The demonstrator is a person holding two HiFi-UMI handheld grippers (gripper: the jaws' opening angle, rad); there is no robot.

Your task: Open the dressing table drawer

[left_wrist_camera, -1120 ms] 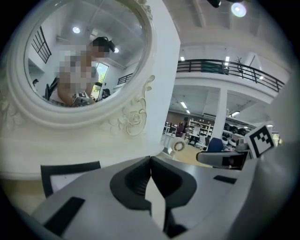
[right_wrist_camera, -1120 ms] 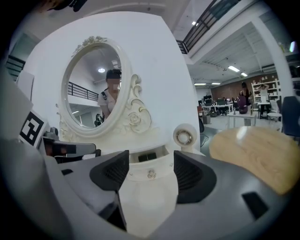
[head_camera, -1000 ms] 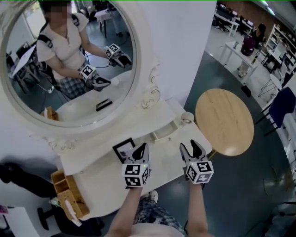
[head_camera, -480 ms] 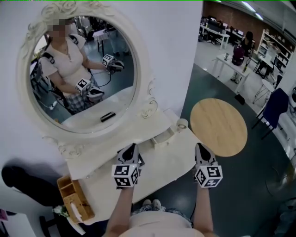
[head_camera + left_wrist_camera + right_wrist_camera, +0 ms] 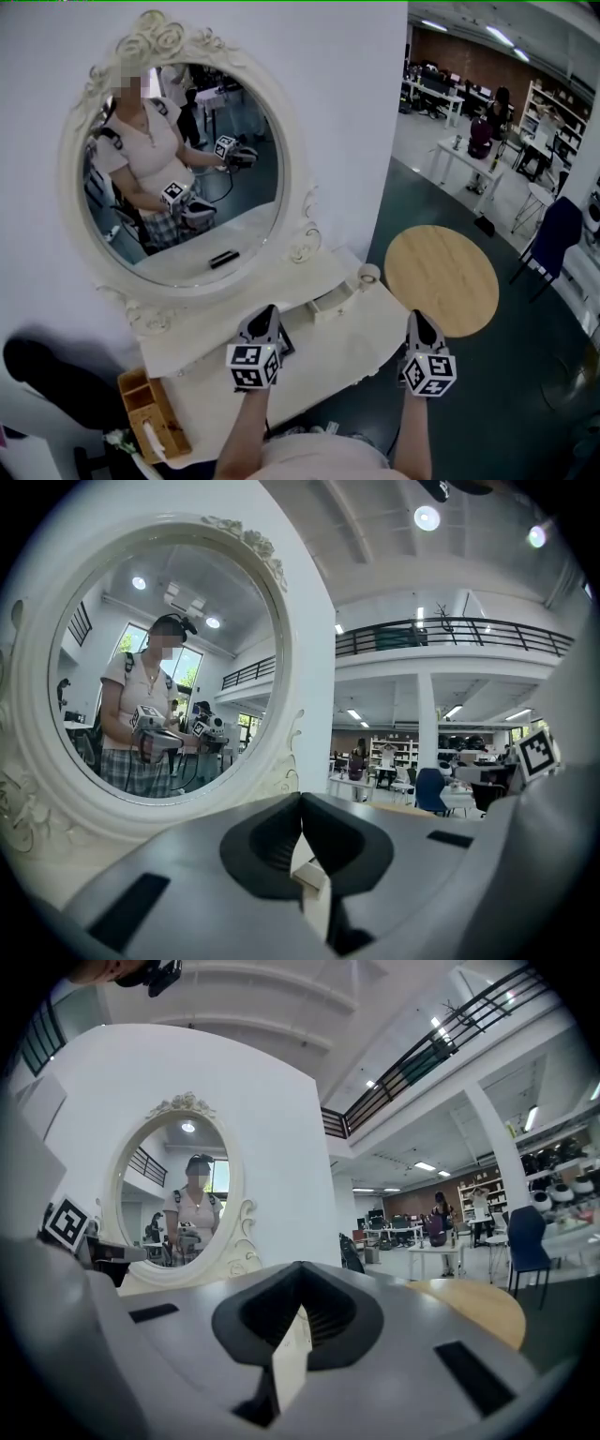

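Note:
The white dressing table (image 5: 342,345) stands against the wall under an oval mirror (image 5: 178,169). Its small drawer (image 5: 330,300) in the raised back shelf sticks out a little, showing its open top. My left gripper (image 5: 266,317) hovers over the tabletop left of the drawer, jaws shut and empty; in the left gripper view the left gripper (image 5: 301,797) points level at the mirror. My right gripper (image 5: 416,321) hangs beyond the table's front right corner, apart from the drawer, shut on nothing. In the right gripper view the right gripper (image 5: 298,1266) faces the mirror and wall.
A round wooden side table (image 5: 441,278) stands right of the dressing table. A wooden organiser (image 5: 148,414) sits at the table's left end. A black picture frame (image 5: 283,343) lies under the left gripper. A small white cup (image 5: 368,274) rests at the shelf's right end.
Both grippers have risen and drawn back from the drawer. The right one slid right, off the tabletop, and its jaws closed. The head view has tilted up.

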